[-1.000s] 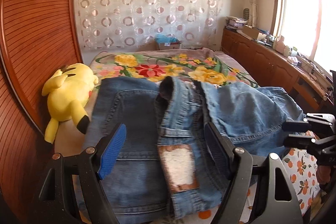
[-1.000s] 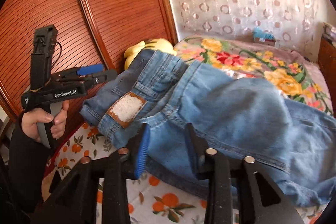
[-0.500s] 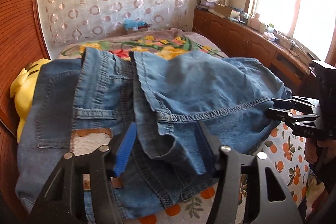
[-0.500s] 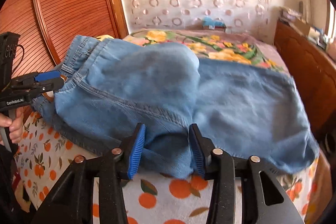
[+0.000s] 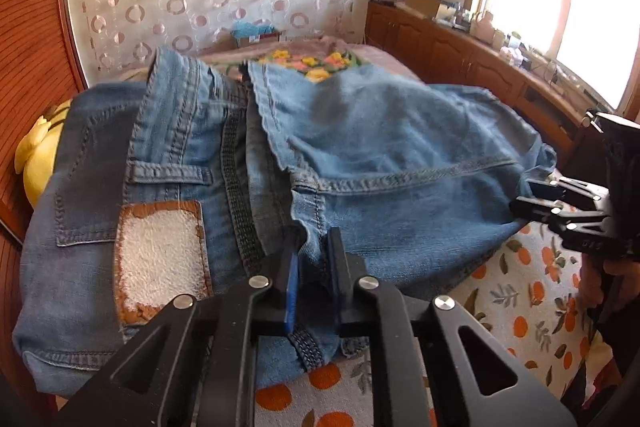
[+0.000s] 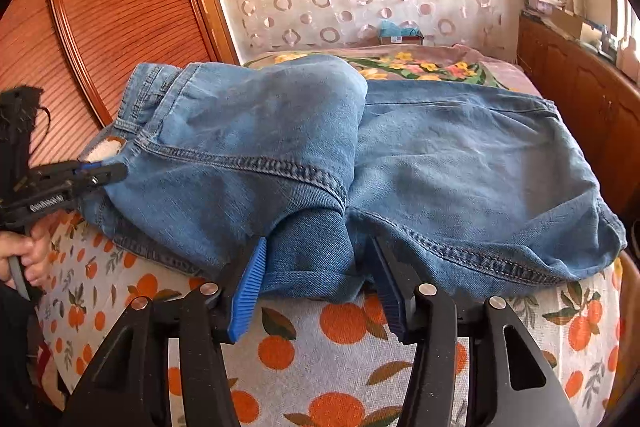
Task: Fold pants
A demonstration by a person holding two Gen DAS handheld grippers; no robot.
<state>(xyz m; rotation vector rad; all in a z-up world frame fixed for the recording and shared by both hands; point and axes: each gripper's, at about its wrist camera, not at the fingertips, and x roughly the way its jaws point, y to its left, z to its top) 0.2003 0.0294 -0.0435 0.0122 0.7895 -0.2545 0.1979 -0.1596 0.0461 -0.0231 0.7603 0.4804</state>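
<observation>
**Bed and what lies on it**

I see a bed covered with a white sheet printed with oranges [image 6: 344, 323]. On it lie crumpled blue denim pants [image 6: 460, 167], a flowered blanket [image 6: 420, 67] farther back, and a yellow plush toy [image 5: 38, 155].

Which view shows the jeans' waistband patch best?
The left wrist view: the patch faces the camera whole, white pile inside a brown border. In the right wrist view only a white sliver peeks out behind folded denim.
</observation>
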